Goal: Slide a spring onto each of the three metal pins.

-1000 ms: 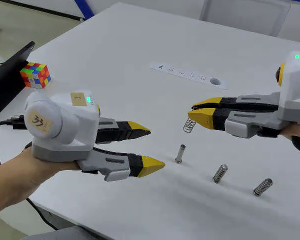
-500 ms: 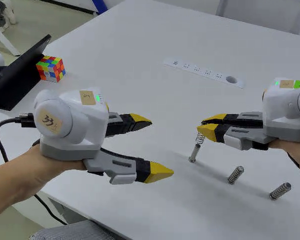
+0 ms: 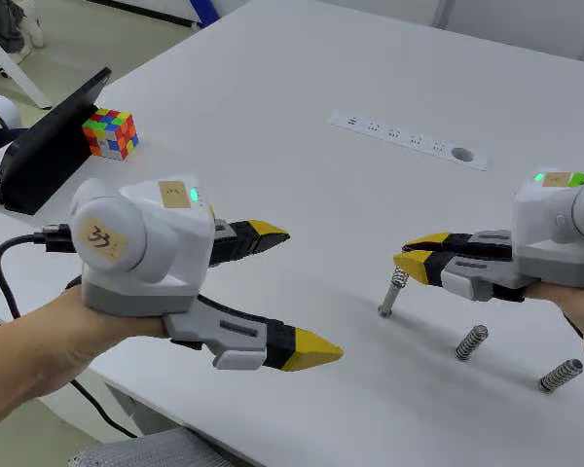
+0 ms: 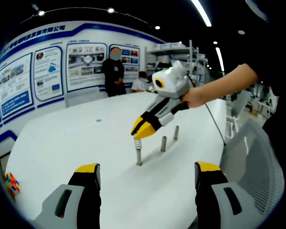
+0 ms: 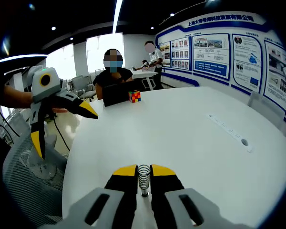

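My right gripper [image 3: 415,255] is shut on a small steel spring [image 3: 398,278], whose lower end sits over the top of an upright metal pin [image 3: 385,305] on the white table. In the right gripper view the spring [image 5: 143,176] stands between the yellow fingertips [image 5: 126,171], with the pin [image 5: 144,193] just below. Two more pins [image 3: 471,341] [image 3: 561,375] to the right each carry a spring. My left gripper [image 3: 297,290] hovers open and holds nothing, well left of the pin. The left gripper view shows the right gripper [image 4: 144,128], the spring [image 4: 141,142] and the pin [image 4: 139,157] ahead.
A Rubik's cube [image 3: 110,133] and a black tablet [image 3: 49,146] stand at the table's left edge. A white power strip [image 3: 409,140] lies farther back. A black cable [image 3: 10,263] trails from the left gripper. People sit beyond the table [image 5: 115,71].
My right gripper has come down and towards the bare pin, bringing the spring onto the pin's top. The left gripper stays open in about the same place. The head camera has shifted.
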Action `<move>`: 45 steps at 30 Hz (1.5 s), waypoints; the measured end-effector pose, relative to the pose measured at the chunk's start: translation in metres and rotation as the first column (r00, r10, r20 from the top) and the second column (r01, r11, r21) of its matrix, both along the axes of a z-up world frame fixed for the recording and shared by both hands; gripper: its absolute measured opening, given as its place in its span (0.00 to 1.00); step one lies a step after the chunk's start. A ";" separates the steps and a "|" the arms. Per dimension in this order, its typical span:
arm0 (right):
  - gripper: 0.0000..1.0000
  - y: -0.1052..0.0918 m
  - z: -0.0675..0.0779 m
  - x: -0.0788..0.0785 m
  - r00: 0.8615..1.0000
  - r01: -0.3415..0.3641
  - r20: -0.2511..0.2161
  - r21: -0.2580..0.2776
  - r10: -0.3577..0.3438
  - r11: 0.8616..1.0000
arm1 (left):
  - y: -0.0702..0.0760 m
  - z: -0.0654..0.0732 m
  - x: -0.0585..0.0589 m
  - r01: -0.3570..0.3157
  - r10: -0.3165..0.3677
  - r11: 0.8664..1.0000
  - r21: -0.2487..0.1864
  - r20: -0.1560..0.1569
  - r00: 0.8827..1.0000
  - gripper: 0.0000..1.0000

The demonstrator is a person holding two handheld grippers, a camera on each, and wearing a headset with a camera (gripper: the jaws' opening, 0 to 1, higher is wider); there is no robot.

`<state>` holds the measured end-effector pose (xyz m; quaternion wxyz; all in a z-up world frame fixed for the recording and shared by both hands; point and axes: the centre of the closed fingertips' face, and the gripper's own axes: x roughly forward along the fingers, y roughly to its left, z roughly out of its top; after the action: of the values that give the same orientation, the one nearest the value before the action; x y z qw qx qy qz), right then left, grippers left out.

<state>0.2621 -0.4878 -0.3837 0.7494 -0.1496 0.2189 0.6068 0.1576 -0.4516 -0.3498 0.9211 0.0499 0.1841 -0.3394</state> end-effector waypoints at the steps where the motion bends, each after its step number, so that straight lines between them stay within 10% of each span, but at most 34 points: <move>1: 0.10 0.000 -0.001 0.000 1.000 0.005 -0.008 0.009 -0.005 1.000 | 0.001 -0.001 0.000 -0.005 0.005 1.000 0.001 -0.002 1.000 0.84; 23: 0.10 0.002 -0.035 -0.016 0.998 -0.009 -0.055 -0.022 0.008 1.000 | -0.003 -0.003 0.000 0.007 -0.008 1.000 -0.023 -0.026 1.000 0.78; 45: 0.11 -0.002 -0.059 -0.025 0.997 -0.077 -0.005 -0.143 0.077 0.987 | -0.004 -0.006 -0.005 0.009 -0.010 1.000 -0.028 -0.037 0.999 0.75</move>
<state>0.2373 -0.4894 -0.4423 0.7126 -0.2114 0.2559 0.6180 0.1529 -0.4558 -0.3553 0.9165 0.0316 0.1961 -0.3473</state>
